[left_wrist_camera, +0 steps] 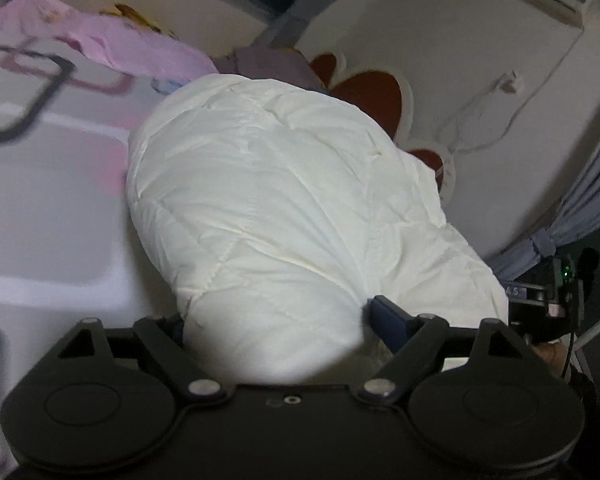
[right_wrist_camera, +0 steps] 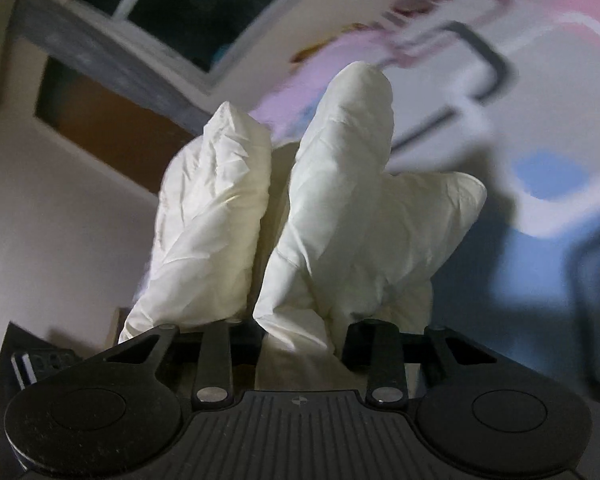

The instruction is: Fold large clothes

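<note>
A white puffy quilted jacket [left_wrist_camera: 268, 200] fills the middle of the left wrist view and lies partly on the bed. My left gripper [left_wrist_camera: 276, 320] holds a thick bulge of it between wide-set jaws. The blue right pad [left_wrist_camera: 388, 314] presses into the fabric, while the left finger is mostly hidden behind it. In the right wrist view, two padded folds of the same jacket [right_wrist_camera: 332, 200] stick up from between the jaws of my right gripper [right_wrist_camera: 296, 320], lifted off the bed. Its fingertips are buried in the cloth.
The bed sheet [left_wrist_camera: 52, 208] is white with pink, blue and dark line patterns. A pink cloth [left_wrist_camera: 112, 36] lies at its far end. A wall with red-brown decals [left_wrist_camera: 372, 100] and a white cable [left_wrist_camera: 484, 120] stands behind, with a grey curtain [left_wrist_camera: 588, 200] at right. A window [right_wrist_camera: 188, 4] shows.
</note>
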A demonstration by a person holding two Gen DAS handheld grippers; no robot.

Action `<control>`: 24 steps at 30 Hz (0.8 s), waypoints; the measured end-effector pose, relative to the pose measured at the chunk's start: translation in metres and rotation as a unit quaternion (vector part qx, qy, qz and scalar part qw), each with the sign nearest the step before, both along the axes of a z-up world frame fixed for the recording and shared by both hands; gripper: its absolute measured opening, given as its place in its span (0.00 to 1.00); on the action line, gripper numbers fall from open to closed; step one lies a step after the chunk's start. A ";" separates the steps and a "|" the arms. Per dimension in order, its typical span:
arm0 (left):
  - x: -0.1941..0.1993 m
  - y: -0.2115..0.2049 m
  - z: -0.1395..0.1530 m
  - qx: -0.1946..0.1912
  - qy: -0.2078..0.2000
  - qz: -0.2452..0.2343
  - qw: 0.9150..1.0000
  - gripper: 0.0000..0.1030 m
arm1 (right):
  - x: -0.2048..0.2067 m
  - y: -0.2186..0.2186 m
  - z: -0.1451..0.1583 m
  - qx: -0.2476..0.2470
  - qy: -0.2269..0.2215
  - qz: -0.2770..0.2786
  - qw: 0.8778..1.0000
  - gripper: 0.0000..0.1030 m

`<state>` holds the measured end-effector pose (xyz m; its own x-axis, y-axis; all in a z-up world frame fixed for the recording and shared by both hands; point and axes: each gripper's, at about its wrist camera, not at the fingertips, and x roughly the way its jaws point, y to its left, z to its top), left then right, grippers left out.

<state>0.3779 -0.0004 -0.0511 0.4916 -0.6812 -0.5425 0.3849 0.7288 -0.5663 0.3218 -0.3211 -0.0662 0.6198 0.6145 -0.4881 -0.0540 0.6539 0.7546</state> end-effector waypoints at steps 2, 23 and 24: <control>0.005 0.029 0.003 0.003 -0.006 0.013 1.000 0.82 | 0.019 0.035 0.005 -0.004 -0.006 0.017 1.000 0.33; 0.025 0.183 -0.046 0.053 0.054 0.066 0.995 0.89 | 0.078 0.179 -0.049 -0.050 0.060 0.014 0.997 0.45; 0.025 0.184 -0.042 0.059 0.052 0.067 0.995 0.89 | 0.073 0.175 -0.042 -0.065 0.050 0.003 0.997 0.45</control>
<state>0.4025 0.1840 -0.0926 0.5102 -0.5424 -0.6674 0.2244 0.8331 -0.5055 0.3944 -0.1458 -0.1079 0.5600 0.5458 -0.6233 0.0132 0.7463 0.6654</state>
